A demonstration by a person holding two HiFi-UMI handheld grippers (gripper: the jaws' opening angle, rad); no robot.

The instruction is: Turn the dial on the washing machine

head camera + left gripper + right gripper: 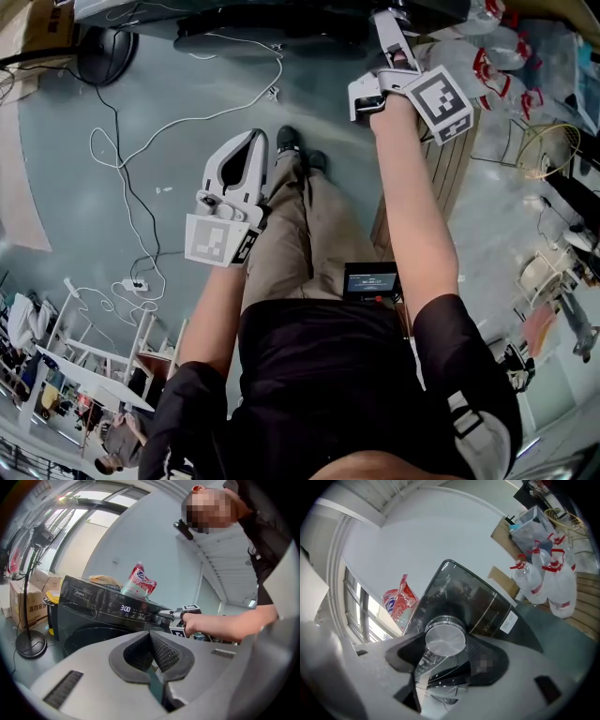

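Note:
A dark front-loading washing machine (89, 603) shows 3:00 on its lit panel (125, 608). Its round silver dial (446, 638) sits between the two black pads of my right gripper (446, 644), which press on its sides. In the left gripper view the right gripper (165, 615) reaches onto the panel at the dial (158, 616). In the head view it (392, 21) points at the machine's top edge (309, 17), tips hidden. My left gripper (255, 141) hangs lower at the left, away from the machine, jaws (150, 637) together and holding nothing.
A red and white detergent bag (140, 582) lies on top of the machine. A fan stand (29, 644) and cardboard boxes (35, 605) stand left of it. Plastic water jugs (543, 585) and a wooden pallet (452, 164) are on the right. White cables (141, 150) trail over the floor.

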